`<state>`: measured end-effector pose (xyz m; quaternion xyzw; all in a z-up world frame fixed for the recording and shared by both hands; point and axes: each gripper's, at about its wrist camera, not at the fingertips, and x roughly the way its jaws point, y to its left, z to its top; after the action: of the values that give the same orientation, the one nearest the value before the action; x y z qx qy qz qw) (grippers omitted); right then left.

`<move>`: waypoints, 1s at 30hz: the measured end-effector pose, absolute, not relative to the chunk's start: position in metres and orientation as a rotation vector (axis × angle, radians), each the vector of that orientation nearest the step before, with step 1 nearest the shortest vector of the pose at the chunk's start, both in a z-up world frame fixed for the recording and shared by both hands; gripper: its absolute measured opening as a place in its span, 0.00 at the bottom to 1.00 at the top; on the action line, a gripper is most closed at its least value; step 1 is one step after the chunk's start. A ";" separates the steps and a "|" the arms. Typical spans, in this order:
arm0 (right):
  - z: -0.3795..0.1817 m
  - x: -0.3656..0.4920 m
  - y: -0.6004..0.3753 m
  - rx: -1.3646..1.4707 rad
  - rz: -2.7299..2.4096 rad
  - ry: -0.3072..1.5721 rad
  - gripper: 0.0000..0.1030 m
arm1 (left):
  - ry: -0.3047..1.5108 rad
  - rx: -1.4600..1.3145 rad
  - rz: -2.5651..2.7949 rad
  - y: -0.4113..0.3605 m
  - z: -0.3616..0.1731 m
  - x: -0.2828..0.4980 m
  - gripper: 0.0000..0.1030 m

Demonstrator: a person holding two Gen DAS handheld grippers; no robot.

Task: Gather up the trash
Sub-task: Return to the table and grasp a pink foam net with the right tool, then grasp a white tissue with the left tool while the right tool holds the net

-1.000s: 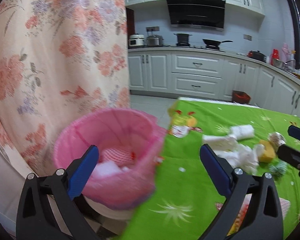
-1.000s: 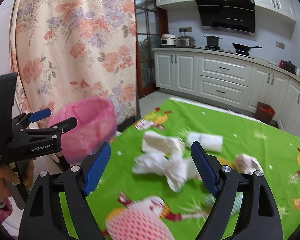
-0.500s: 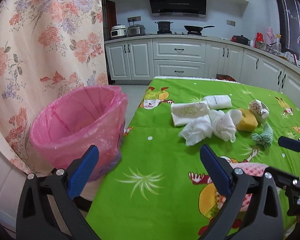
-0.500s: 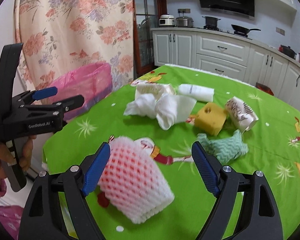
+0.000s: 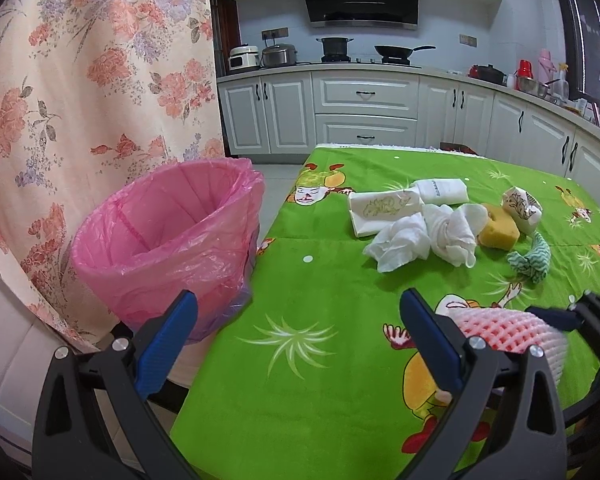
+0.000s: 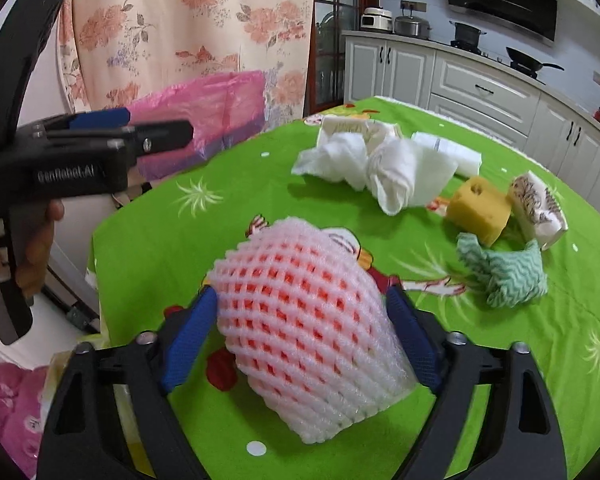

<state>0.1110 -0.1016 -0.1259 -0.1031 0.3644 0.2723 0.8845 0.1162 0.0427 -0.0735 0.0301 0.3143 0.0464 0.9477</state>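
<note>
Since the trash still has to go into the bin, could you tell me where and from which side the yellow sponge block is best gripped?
Grip the yellow sponge block across its flat left and right faces, coming from above. It sits close against the paper cup and the green cloth, so a low approach from the front would likely snag them.

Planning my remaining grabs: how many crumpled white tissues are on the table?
2. The left tissue lies mid-table on the bin side; the right tissue touches it, next to the sponge. Others may hide beneath.
</note>
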 end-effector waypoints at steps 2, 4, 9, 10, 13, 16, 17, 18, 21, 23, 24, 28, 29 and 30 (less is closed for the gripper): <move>-0.126 0.109 -0.107 -0.200 0.573 0.753 0.62 | 0.645 0.060 0.092 0.041 -0.074 0.118 0.95; -0.123 0.109 -0.113 -0.186 0.568 0.743 0.46 | 0.656 0.060 0.082 0.037 -0.077 0.123 0.95; -0.118 0.111 -0.132 -0.150 0.521 0.720 0.29 | 0.674 0.067 0.035 0.019 -0.083 0.135 0.95; -0.117 0.110 -0.137 -0.143 0.505 0.713 0.28 | 0.675 0.071 0.021 0.013 -0.084 0.139 0.95; -0.111 0.110 -0.154 -0.109 0.455 0.693 0.27 | 0.676 0.081 -0.012 -0.002 -0.087 0.150 0.95; -0.107 0.109 -0.174 -0.074 0.405 0.675 0.27 | 0.677 0.082 -0.031 -0.015 -0.091 0.161 0.95; -0.106 0.108 -0.180 -0.067 0.390 0.673 0.27 | 0.681 0.079 -0.038 -0.019 -0.093 0.166 0.94; -0.105 0.108 -0.185 -0.062 0.379 0.671 0.27 | 0.685 0.073 -0.045 -0.023 -0.094 0.170 0.94; -0.105 0.105 -0.202 -0.047 0.341 0.669 0.27 | 0.686 0.049 -0.081 -0.035 -0.093 0.181 0.88; -0.104 0.104 -0.213 -0.028 0.321 0.667 0.27 | 0.668 0.064 -0.097 -0.047 -0.091 0.187 0.84; -0.105 0.104 -0.217 -0.022 0.312 0.664 0.27 | 0.659 0.076 -0.111 -0.055 -0.090 0.190 0.81; -0.104 0.103 -0.235 0.012 0.274 0.654 0.27 | 0.638 0.103 -0.144 -0.078 -0.089 0.203 0.73; -0.104 0.102 -0.239 0.021 0.268 0.652 0.27 | 0.633 0.111 -0.150 -0.084 -0.090 0.207 0.72; -0.104 0.102 -0.243 0.030 0.263 0.652 0.27 | 0.630 0.117 -0.152 -0.089 -0.091 0.208 0.70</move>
<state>0.1015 -0.2435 -0.1038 0.0145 0.3195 0.1289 0.9387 0.2081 -0.0885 -0.0905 0.0574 0.3093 -0.0746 0.9463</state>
